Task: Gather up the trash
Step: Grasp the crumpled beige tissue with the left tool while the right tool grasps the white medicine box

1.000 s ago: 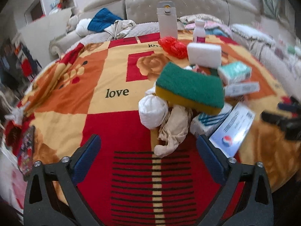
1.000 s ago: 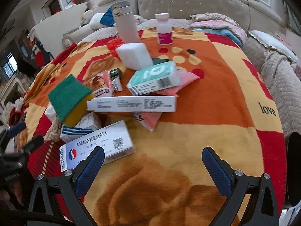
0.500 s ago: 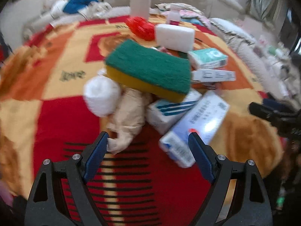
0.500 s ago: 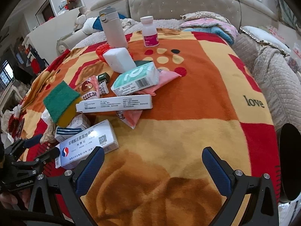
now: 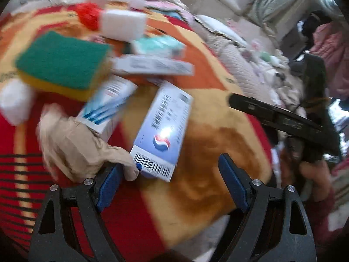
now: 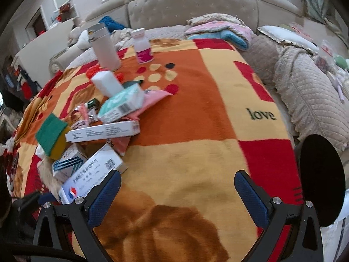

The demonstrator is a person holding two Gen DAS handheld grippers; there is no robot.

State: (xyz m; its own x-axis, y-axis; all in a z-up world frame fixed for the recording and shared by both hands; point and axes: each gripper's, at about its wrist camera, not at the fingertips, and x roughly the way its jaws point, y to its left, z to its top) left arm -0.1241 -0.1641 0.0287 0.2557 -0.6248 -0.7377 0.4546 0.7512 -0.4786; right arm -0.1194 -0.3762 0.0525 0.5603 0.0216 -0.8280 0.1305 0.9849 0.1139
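A pile of litter lies on a patterned blanket (image 6: 196,118). A flat blue-and-white medicine box (image 5: 162,128) lies just ahead of my open left gripper (image 5: 172,179); it also shows in the right wrist view (image 6: 91,172). A crumpled beige wrapper (image 5: 74,146) touches the left finger (image 5: 109,185). Behind lie a striped small box (image 5: 106,107), a green-and-yellow sponge (image 5: 63,62), a long white box (image 5: 152,65) and a white paper ball (image 5: 15,102). My right gripper (image 6: 176,194) is open and empty over bare blanket, with the pile to its left.
A white thermos (image 6: 104,45), a pink-labelled bottle (image 6: 142,45), a white foam block (image 6: 106,83) and a teal tissue pack (image 6: 122,103) stand further back. A round black bin opening (image 6: 320,181) sits off the bed's right edge. Folded bedding lies by the headboard (image 6: 192,6).
My left gripper has swung right and moved closer, from facing the sponge and paper ball to straddling the near end of the medicine box. The right gripper has shifted only slightly.
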